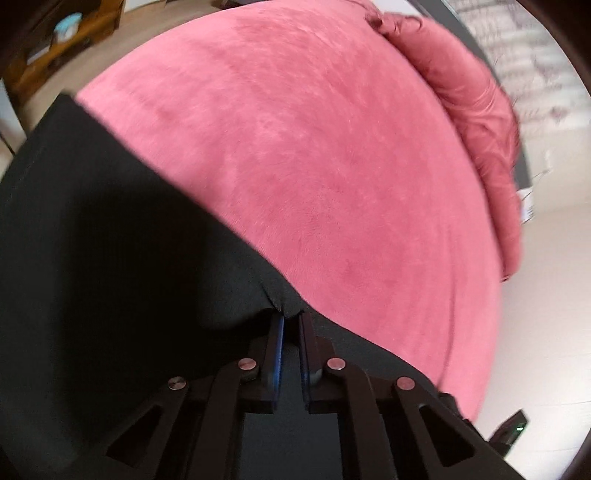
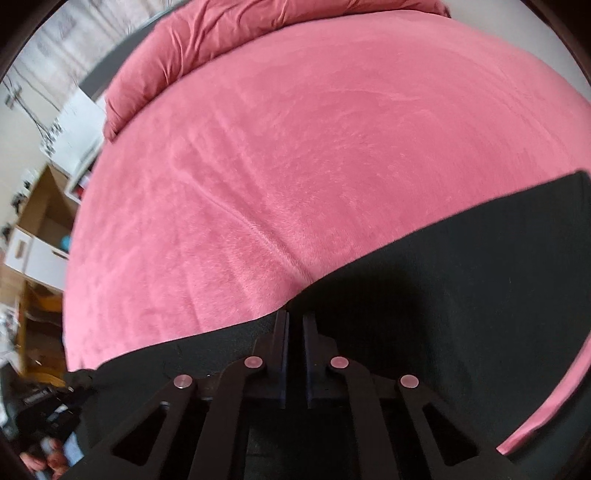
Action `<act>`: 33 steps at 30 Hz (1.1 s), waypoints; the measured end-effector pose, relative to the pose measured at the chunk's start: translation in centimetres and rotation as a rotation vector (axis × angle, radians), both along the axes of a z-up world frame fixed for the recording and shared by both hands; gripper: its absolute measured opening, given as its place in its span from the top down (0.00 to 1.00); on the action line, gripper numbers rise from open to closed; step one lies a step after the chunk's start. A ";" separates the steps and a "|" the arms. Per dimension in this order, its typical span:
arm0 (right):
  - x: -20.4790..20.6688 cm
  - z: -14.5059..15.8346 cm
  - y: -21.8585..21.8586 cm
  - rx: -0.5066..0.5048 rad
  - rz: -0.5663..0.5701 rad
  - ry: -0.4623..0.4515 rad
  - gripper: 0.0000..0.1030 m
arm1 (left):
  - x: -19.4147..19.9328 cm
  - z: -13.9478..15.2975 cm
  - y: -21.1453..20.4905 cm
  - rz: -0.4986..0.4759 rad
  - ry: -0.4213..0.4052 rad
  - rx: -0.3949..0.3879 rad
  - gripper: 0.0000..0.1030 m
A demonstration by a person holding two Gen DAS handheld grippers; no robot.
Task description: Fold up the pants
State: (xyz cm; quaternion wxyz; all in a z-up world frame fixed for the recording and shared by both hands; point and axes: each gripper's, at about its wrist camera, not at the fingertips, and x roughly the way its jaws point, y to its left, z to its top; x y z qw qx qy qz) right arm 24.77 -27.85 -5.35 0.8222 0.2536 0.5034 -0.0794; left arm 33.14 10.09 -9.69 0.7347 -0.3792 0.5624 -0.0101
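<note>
Black pants (image 1: 110, 258) lie on a pink velvety bed cover (image 1: 314, 147). In the left wrist view the cloth fills the lower left, and my left gripper (image 1: 291, 315) is shut on its edge, with a pinched corner of fabric sticking out past the fingertips. In the right wrist view the pants (image 2: 461, 295) fill the lower right and run under my right gripper (image 2: 294, 315). Its jaws stand nearly closed at the cloth's edge, which sits between the fingertips. The rest of the pants is out of view.
A pink pillow or bunched cover lies at the far end of the bed (image 1: 476, 110) (image 2: 192, 33). Wooden shelves (image 1: 62, 40) and white drawers (image 2: 37, 254) stand beside the bed. A person's hand (image 2: 44, 461) shows at lower left.
</note>
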 end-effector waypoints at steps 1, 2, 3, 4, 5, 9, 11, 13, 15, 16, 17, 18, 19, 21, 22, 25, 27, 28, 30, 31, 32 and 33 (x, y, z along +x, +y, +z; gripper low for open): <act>-1.1 0.1 -0.4 0.024 -0.012 -0.025 0.94 | -0.9 -0.1 0.4 0.008 -0.038 -0.030 0.93; -1.9 0.4 -1.1 0.042 -0.018 -0.041 0.94 | -1.7 -0.1 1.0 0.003 -0.069 -0.039 0.93; -3.1 1.1 -1.7 0.065 -0.030 -0.062 0.94 | -2.5 -0.7 0.5 -0.003 -0.099 -0.046 0.93; -4.1 1.1 -1.9 0.084 -0.040 -0.074 0.94 | -3.9 -0.4 0.7 -0.005 -0.134 -0.054 0.98; -5.2 1.3 -2.2 0.106 -0.049 -0.087 0.94 | -5.3 -0.4 1.1 0.000 -0.159 -0.057 1.00; -9.3 1.7 -2.6 0.158 -0.058 -0.154 0.95 | -9.2 -1.8 2.3 0.042 -0.190 -0.076 1.00; -11.2 2.2 -2.7 0.150 -0.060 -0.160 1.00 | -12.2 -0.2 3.7 0.064 -0.191 -0.097 1.00; -11.8 1.2 -2.3 0.158 -0.048 -0.149 1.00 | -12.9 -1.7 4.9 0.060 -0.191 -0.136 1.00; -12.0 -0.1 -2.2 0.158 -0.051 -0.125 1.00 | -14.2 -2.0 5.1 0.040 -0.221 -0.115 0.98; -12.0 -0.4 -2.0 0.165 -0.041 -0.126 1.00 | -14.7 -1.8 5.1 0.027 -0.238 -0.096 0.97; -11.7 -0.4 -1.6 0.176 -0.015 -0.137 0.99 | -14.9 -1.7 4.8 0.009 -0.259 -0.071 0.96; -11.1 0.0 -0.9 0.175 0.031 -0.148 0.95 | -14.6 -1.7 4.2 0.005 -0.265 -0.062 0.96; -10.6 0.5 -0.4 0.172 0.079 -0.152 0.95 | -14.8 -1.6 4.2 0.003 -0.262 -0.056 0.95; -8.4 2.1 1.9 0.138 0.223 -0.150 0.93 | -14.9 -1.6 4.1 0.003 -0.263 -0.051 0.94; -7.1 2.9 3.3 0.108 0.309 -0.147 0.86 | -15.1 -1.4 4.2 0.001 -0.269 -0.052 0.92; -3.2 4.1 6.9 0.014 0.451 -0.157 0.34 | -15.9 -1.6 4.6 0.003 -0.282 -0.068 0.91; -0.1 4.3 9.1 -0.020 0.535 -0.128 0.34 | -16.1 -1.5 4.9 0.002 -0.295 -0.083 0.91; 1.3 4.2 10.1 -0.042 0.562 -0.110 0.34 | -16.2 -1.6 5.0 -0.004 -0.296 -0.090 0.91; 4.0 3.6 12.0 -0.080 0.617 -0.061 0.36 | -16.3 -1.5 5.2 -0.018 -0.290 -0.099 0.90; 4.6 3.3 12.6 -0.098 0.637 -0.046 0.36 | -16.2 -1.1 5.3 -0.039 -0.288 -0.093 0.90; 5.5 2.9 13.3 -0.121 0.659 -0.030 0.36 | -15.6 -0.8 5.0 -0.058 -0.288 -0.083 0.89; 6.4 2.5 13.9 -0.140 0.686 -0.013 0.36 | -15.3 -0.3 4.9 -0.092 -0.290 -0.065 0.88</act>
